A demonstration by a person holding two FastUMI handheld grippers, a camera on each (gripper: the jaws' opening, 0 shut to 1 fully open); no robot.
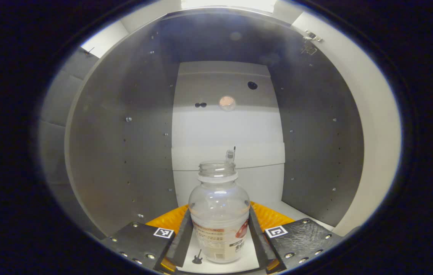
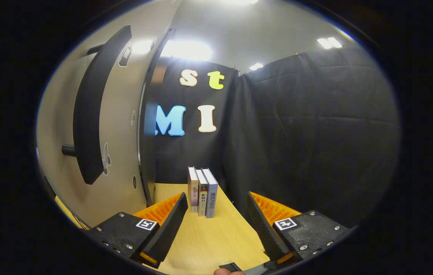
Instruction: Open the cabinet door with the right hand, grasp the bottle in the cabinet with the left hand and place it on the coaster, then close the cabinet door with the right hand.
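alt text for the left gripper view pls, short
The left gripper is inside the open cabinet, its two fingers flanking the lower body of an upright, capless clear bottle that stands on the cabinet floor. Whether both fingers press on it is unclear. Behind it is the pale back panel.

- The clear, uncapped plastic bottle (image 1: 218,215) has its sides partly hidden behind the left gripper's fingers (image 1: 181,238).
- Its label print is too small to make out.
- The grey cabinet door with a long dark handle (image 2: 98,126) is cut off at the picture's left edge.
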